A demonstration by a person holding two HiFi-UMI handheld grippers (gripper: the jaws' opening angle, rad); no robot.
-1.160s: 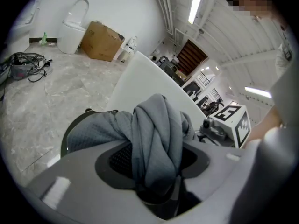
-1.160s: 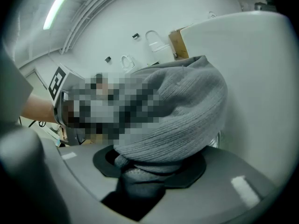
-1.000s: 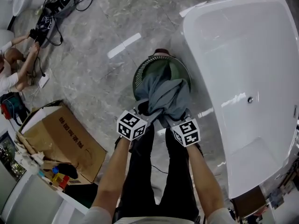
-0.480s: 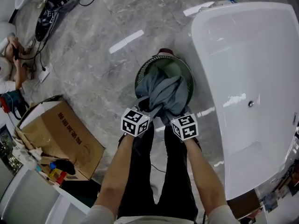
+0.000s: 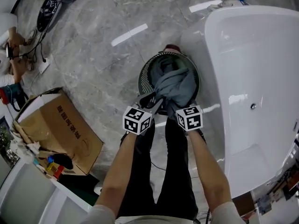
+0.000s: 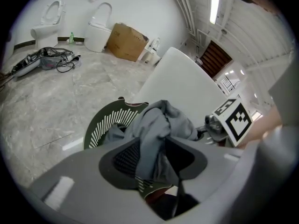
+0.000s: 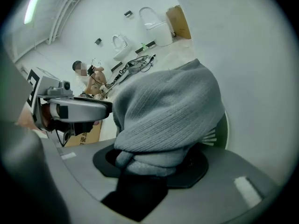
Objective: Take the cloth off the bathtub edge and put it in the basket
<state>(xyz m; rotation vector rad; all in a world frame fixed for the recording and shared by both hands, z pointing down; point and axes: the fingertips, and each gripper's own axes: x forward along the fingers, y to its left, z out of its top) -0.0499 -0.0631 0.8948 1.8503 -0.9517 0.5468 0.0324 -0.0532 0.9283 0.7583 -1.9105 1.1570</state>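
The fingers (image 6: 121, 160) of the left gripper (image 5: 154, 102) are closing, and the grey cloth (image 5: 175, 85) runs right between them. The fingers (image 7: 198, 166) of the right gripper (image 5: 174, 108) are clamped tight on a thick bunch of the same cloth. So both grippers have the cloth, side by side, at the basket's near edge.

The cloth is off the bathtub (image 5: 261, 55). It sits in a heap over the round green basket (image 5: 145, 76), and most of it is inside the rim. The basket stands on the floor, just beside the tub's outer wall.

The cloth looks soft and knitted, like a jumper. I think it is light and floppy. It will bend and sag any way it likes, and it will not break. It does not look slippery, and the bumpy knit should give the pads a good hold. The best place to hold it is a fat fold, not a thin edge that could slide out. A loose end could flop over the rim or catch on the basket's slats, so it is best let go low, over the middle of the basket.
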